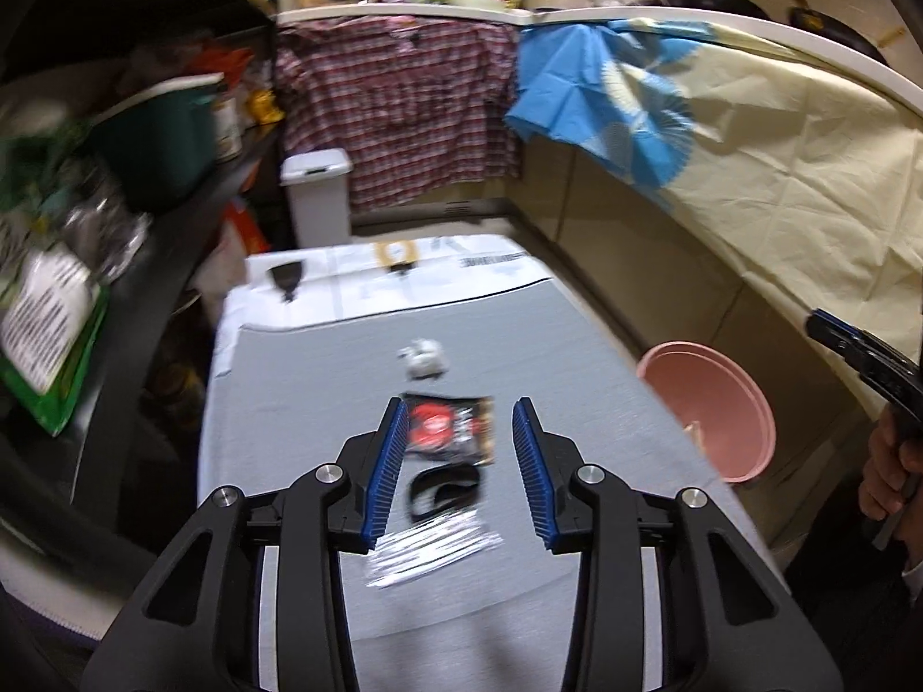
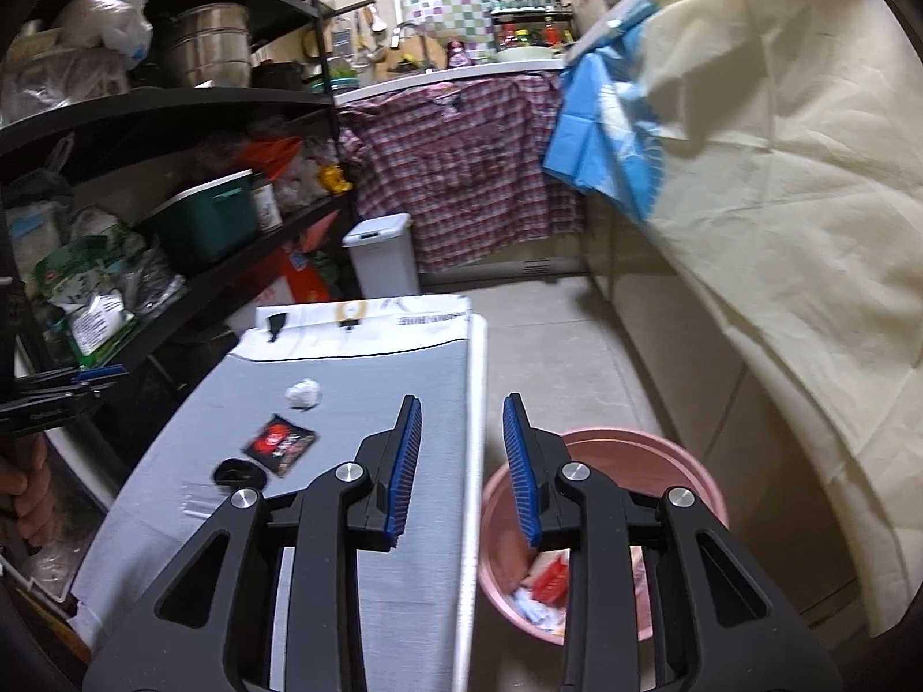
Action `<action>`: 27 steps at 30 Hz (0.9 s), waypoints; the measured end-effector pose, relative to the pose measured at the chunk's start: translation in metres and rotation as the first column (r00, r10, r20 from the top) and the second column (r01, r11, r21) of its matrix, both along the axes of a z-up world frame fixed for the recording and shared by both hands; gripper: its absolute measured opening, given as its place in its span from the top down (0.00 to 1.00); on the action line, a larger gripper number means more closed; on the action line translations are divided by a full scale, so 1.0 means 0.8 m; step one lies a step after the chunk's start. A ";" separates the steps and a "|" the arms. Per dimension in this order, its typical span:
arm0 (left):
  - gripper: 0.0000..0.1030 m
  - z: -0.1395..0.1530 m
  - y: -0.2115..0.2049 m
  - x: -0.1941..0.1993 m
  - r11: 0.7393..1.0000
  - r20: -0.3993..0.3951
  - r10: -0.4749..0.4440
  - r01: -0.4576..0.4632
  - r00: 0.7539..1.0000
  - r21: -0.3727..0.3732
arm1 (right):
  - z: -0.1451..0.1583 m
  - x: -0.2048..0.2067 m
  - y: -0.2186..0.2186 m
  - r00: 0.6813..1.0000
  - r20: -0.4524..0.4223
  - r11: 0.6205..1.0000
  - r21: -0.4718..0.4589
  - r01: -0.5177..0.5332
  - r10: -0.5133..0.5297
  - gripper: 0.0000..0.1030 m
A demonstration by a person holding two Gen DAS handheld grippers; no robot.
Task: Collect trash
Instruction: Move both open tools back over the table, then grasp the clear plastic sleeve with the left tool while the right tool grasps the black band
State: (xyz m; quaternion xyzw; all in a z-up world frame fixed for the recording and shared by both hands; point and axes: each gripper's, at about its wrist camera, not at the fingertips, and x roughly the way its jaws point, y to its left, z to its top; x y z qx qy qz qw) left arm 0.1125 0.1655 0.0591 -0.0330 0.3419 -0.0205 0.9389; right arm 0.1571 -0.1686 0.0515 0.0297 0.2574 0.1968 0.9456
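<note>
Since the trash is strung out in a line down the grey surface [image 1: 300, 403], whoever's holding these can just work through it piece by piece. Straight ahead of the left gripper [image 1: 458, 432], framed between its fingers but lying flat below them, is a black-and-red wrapper [image 1: 450, 427]. Just nearer than that is a black lid [image 1: 444, 490], and nearer again a clear plastic wrapper [image 1: 427, 548]. A paper ball [image 1: 424, 360] sits further out beyond the wrapper. That gripper is parted and holding nothing, its blue pads clear of everything, so my guess is it's lining up on the wrapper or the lid.

The right gripper [image 2: 461, 450] is also parted and empty. It hangs over the edge of the surface, with the pink bin [image 2: 681, 461] on the floor just below and to its right. Makes sense to park the bin there, since drops are then a short swing off the edge.

Here's the useful bit: the right view looks down into the bin and shows scraps already in it, something red and some pale bits. The left view only catches the bin's rim off to its right. On the flip side, the clear wrapper is obvious from the left and barely a glint from the right.
</note>
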 end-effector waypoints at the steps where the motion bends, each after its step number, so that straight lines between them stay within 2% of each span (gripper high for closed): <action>1: 0.63 -0.004 0.007 -0.001 1.000 -0.002 0.018 -0.018 1.000 -0.007 | -0.002 -0.001 0.009 1.000 -0.003 1.000 -0.002 -0.014 0.014 0.76; 4: 0.63 -0.020 0.024 -0.005 0.997 -0.015 0.073 -0.073 0.997 -0.013 | -0.006 -0.004 0.036 0.998 -0.009 0.998 -0.012 -0.054 0.054 0.78; 8: 0.63 -0.034 0.036 -0.008 0.995 -0.035 0.099 -0.099 0.994 -0.005 | -0.016 -0.004 0.072 0.994 -0.027 0.994 -0.017 -0.105 0.105 0.80; 20: 0.63 -0.063 0.058 -0.003 0.994 -0.065 0.098 -0.101 0.993 -0.041 | -0.056 0.009 0.169 0.971 -0.104 0.976 0.004 -0.217 0.216 0.80; 25: 0.63 -0.079 0.071 0.001 0.992 -0.085 0.086 -0.093 0.993 -0.086 | -0.081 0.020 0.207 0.955 -0.149 0.966 0.025 -0.257 0.258 0.80; 27: 0.63 -0.090 0.075 0.003 0.992 -0.097 0.048 -0.059 0.994 -0.116 | -0.093 0.026 0.221 0.947 -0.168 0.962 0.034 -0.271 0.273 0.80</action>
